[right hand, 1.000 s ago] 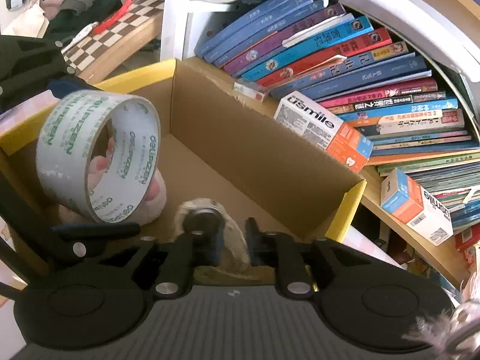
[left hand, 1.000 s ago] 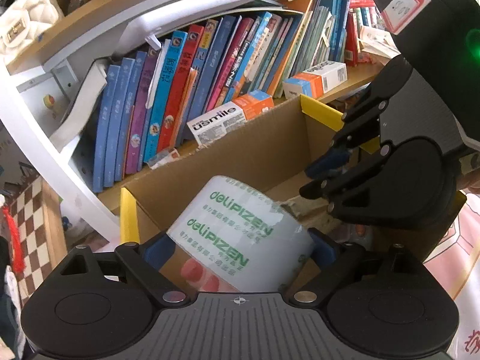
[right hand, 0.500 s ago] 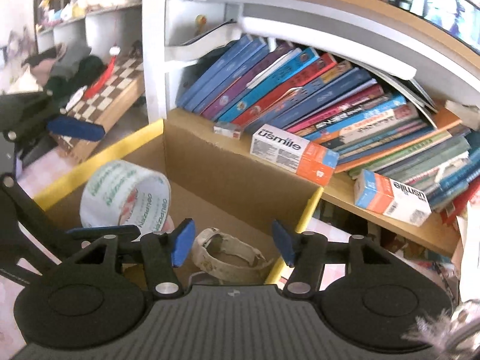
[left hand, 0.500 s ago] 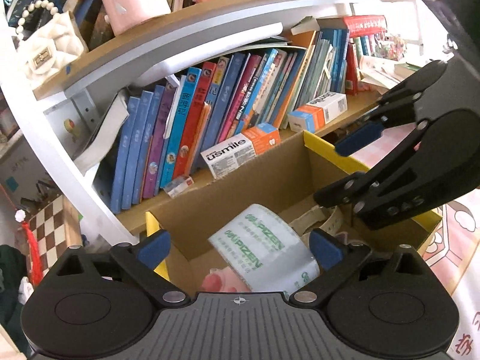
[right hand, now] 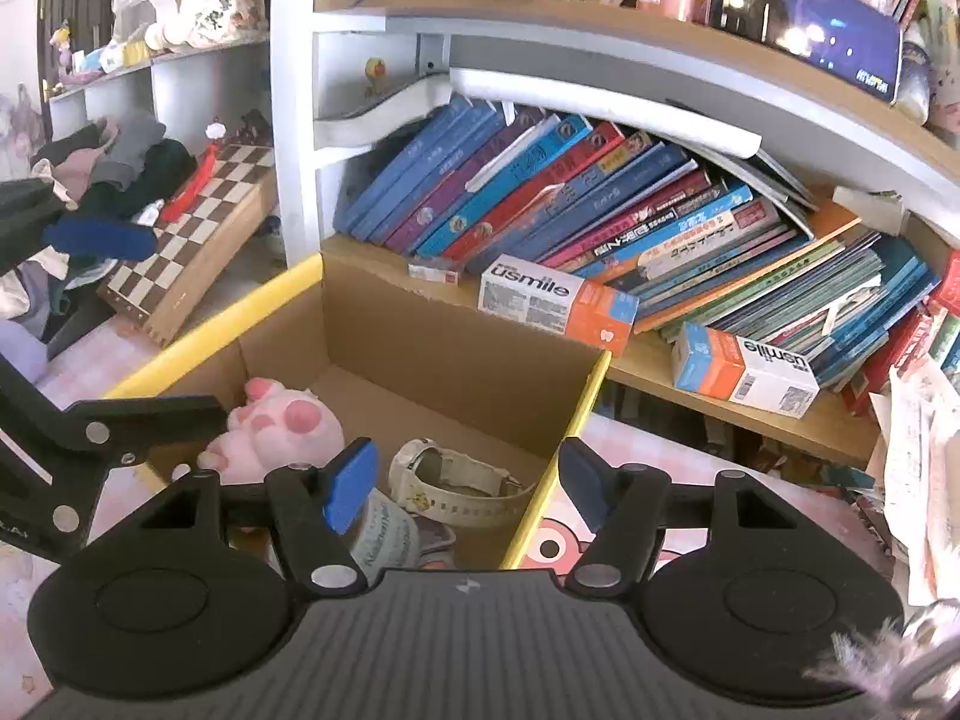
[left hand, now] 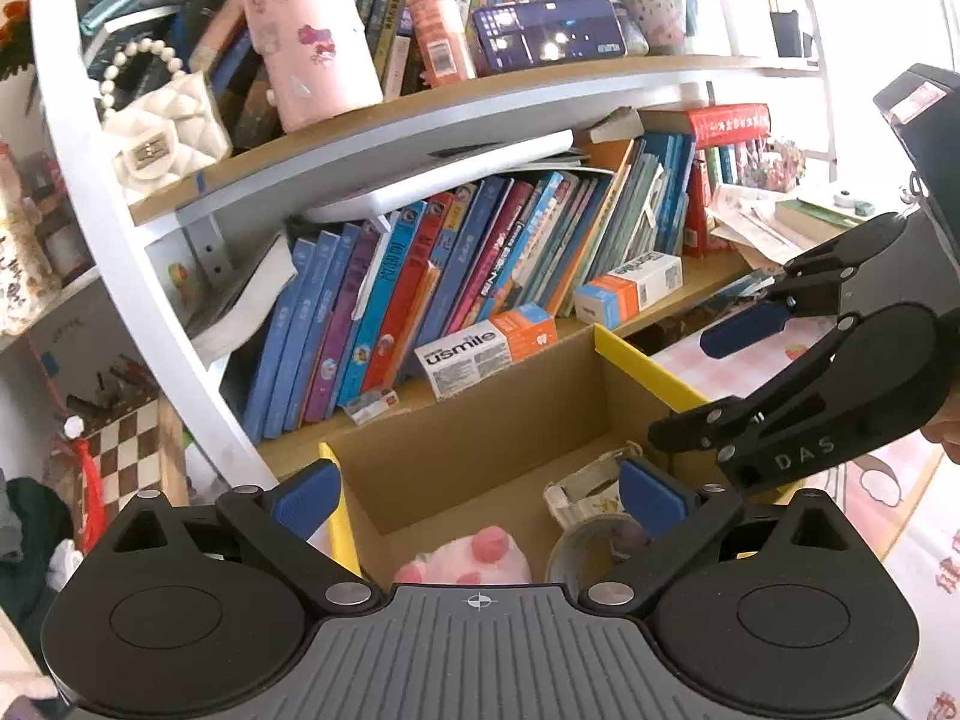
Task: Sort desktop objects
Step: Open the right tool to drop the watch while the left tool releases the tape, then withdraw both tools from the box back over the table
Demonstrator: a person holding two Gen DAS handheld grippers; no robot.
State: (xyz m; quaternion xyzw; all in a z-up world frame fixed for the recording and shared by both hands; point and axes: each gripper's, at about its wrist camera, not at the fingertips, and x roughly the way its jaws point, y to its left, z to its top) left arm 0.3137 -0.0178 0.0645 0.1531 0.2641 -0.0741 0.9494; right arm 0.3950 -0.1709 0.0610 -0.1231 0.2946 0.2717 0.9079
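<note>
A cardboard box with yellow-taped rims (left hand: 480,426) (right hand: 432,348) stands in front of the bookshelf. Inside lie a pink plush toy (left hand: 474,558) (right hand: 282,426), a white watch (left hand: 591,489) (right hand: 462,486) and a roll of printed tape (left hand: 591,543) (right hand: 387,534). My left gripper (left hand: 477,495) is open and empty above the box's near side. My right gripper (right hand: 465,474) is open and empty above the box's right rim; it also shows in the left wrist view (left hand: 708,384).
A bookshelf with leaning books (left hand: 480,276) (right hand: 570,204) stands right behind the box. Two usmile boxes (right hand: 555,303) (right hand: 744,369) lie on the lower shelf. A chessboard box (right hand: 192,228) sits left. A pink patterned tablecloth (left hand: 900,480) covers the desk.
My left gripper opened and let go of the tape roll, which dropped into the box. My right gripper opened and let go of the watch. Both grippers rose and pulled back.
</note>
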